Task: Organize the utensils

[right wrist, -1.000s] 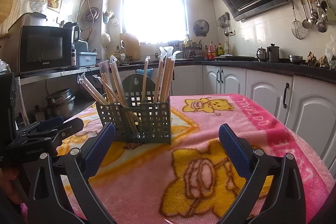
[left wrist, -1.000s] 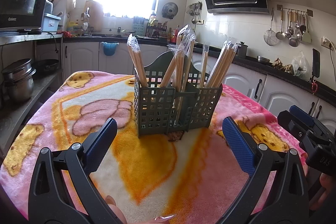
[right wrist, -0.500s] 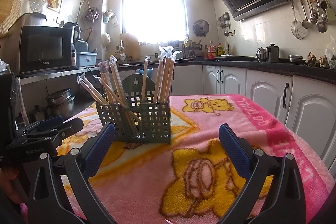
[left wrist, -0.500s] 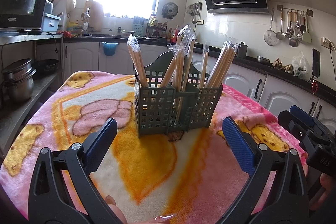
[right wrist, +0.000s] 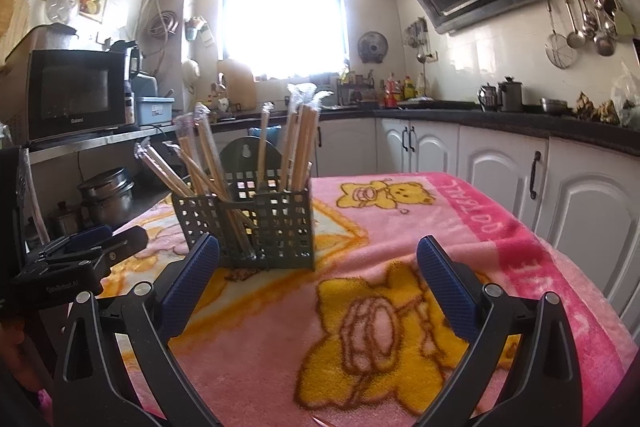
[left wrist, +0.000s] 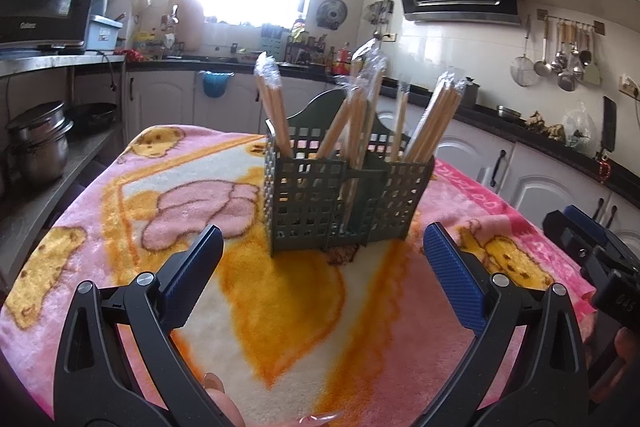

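Both claws hang back from the work here, and both are empty. The left claw (left wrist: 320, 263) is spread wide with nothing between its blue pads, and the right claw (right wrist: 318, 273) is just as released, hovering low over the pink blanket (right wrist: 400, 307) that covers the bench.

The green basket (left wrist: 344, 203) stands upright in the middle of the blanket, straight ahead of the left claw and a little left of the right one. Wrapped chopsticks (left wrist: 430, 123) lean out of its compartments in loose bundles, some tilted left, some right. No loose utensil shows anywhere on the blanket.

So the sorting looks done or nearly so; this reads as a pause, either at the finish or before a tidy-up. If anything is left, it would be straightening a leaning bundle: a claw would come in above the rim, close gently on the wrapped tops, and avoid tipping the light basket.
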{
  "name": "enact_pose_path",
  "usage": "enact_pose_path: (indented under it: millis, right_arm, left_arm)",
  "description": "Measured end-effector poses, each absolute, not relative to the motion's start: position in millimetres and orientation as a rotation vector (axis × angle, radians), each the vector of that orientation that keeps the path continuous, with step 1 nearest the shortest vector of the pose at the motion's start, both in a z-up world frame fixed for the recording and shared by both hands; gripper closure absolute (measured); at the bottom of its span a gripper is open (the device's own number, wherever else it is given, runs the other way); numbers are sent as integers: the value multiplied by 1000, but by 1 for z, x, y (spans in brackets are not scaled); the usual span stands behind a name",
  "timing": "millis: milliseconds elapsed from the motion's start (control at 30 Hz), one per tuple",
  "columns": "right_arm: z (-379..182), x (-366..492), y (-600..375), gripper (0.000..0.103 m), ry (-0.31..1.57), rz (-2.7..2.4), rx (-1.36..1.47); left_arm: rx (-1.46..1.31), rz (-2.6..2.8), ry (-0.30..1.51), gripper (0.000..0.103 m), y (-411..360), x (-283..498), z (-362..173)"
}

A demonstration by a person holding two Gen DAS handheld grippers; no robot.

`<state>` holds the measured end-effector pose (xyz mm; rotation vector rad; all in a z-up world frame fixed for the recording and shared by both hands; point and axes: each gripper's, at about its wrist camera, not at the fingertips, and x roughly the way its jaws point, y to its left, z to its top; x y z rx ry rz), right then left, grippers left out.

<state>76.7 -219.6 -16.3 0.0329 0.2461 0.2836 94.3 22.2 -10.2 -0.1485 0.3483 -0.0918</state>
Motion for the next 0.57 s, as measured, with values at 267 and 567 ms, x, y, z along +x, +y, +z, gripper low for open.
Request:
enact_pose_path:
  millis: [267,567]
  right_arm:
    - [-19,94,-250,7,361,173,103]
    - [-52,207,-330,7,804,-142,32]
  left_arm:
    - [-232,-55,420,10,45,99,-8]
    - [-242,215,743,11,143,187,-24]
